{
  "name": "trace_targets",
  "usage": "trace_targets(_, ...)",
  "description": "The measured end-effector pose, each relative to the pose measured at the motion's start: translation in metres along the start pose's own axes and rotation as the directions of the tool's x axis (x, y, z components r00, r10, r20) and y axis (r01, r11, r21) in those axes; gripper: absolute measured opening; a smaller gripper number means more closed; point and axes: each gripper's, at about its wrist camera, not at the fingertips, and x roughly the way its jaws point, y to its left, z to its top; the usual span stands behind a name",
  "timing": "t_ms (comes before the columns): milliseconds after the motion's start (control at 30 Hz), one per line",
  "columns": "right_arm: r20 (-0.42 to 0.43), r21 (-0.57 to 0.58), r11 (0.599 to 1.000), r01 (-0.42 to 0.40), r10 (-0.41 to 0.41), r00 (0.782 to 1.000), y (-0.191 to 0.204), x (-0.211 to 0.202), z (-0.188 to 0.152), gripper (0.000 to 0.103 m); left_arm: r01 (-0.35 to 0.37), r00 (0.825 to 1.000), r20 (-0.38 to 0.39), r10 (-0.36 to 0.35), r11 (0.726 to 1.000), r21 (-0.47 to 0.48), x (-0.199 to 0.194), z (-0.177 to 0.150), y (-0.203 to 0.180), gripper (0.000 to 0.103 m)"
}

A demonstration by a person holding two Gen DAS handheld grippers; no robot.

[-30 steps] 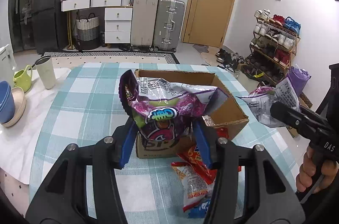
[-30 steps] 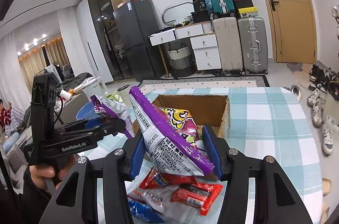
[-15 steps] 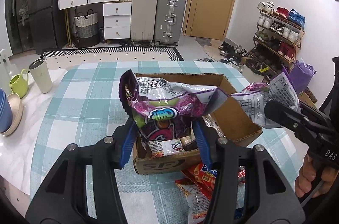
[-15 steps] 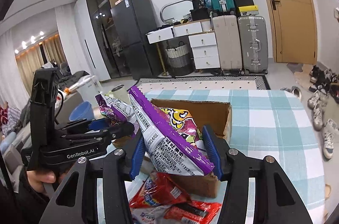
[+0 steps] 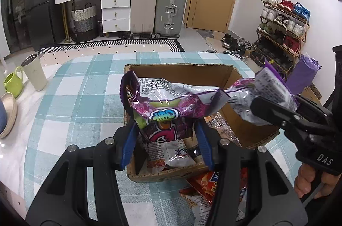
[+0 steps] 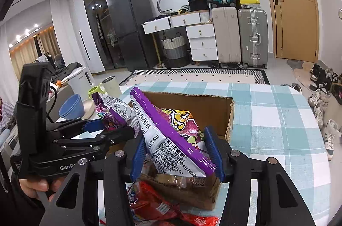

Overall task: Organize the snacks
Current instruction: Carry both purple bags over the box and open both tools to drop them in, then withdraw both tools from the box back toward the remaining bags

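Purple snack bag [image 5: 168,106] lies crosswise above the cardboard box [image 5: 183,72], clamped in my left gripper [image 5: 166,140]; my right gripper [image 6: 177,151] pinches another bag [image 6: 171,136].

The cardboard box [image 5: 181,74] sits on the counter [image 5: 81,97]; loose packets [image 5: 205,185] lie at its 5 o'clock, cups [image 5: 34,75] at 10 o'clock.

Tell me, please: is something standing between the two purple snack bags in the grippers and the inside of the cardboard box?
Nothing visible blocks them. The left gripper and right gripper each hold a purple snack bag above the open cardboard box. The box has no lid or flaps over it; only some snack packets lie at its bottom.
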Motion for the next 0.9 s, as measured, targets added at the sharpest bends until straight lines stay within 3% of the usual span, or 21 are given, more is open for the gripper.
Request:
trace_targets(333, -0.018, -0.001, 1.0, 0.021, -0.021, 1.0, -0.005, 0.023, -0.003, 0.055, -0.007, 1.0, -0.02, 0.007, 1.0, 0.017, 0.022, 0.001, -0.001, 0.05)
trace_targets(400, -0.005, 0.002, 1.0, 0.017, -0.017, 1.0, -0.005, 0.02, -0.002, 0.073, -0.008, 1.0, -0.029, 0.009, 1.0, 0.023, 0.023, 0.002, -0.003, 0.053)
trace_targets(433, 0.008, 0.008, 1.0, 0.014, -0.014, 1.0, -0.005, 0.016, -0.001, 0.083, -0.006, 1.0, -0.03, 0.007, 1.0, 0.026, 0.022, 0.002, -0.004, 0.057)
trace_targets(600, 0.042, 0.0, 0.999, 0.041, -0.041, 0.998, -0.008, -0.011, -0.005, 0.088, 0.03, 0.999, -0.016, -0.03, 0.999, 0.014, 0.008, -0.002, -0.003, 0.082)
trace_targets(700, 0.033, 0.018, 0.999, 0.05, -0.05, 0.998, -0.013, -0.024, -0.012, 0.098, 0.017, 1.0, 0.009, -0.017, 1.0, 0.025, -0.006, -0.005, -0.004, 0.093)
trace_targets(733, 0.029, 0.026, 0.998, 0.049, -0.05, 0.998, -0.016, -0.029, -0.014, 0.1, 0.017, 1.0, 0.012, -0.017, 1.0, 0.025, -0.012, -0.007, -0.003, 0.103)
trace_targets(900, -0.007, 0.051, 0.996, 0.068, -0.068, 0.998, -0.025, -0.052, -0.035, 0.102, 0.014, 1.0, 0.008, -0.014, 1.0, 0.024, -0.038, -0.022, -0.001, 0.102)
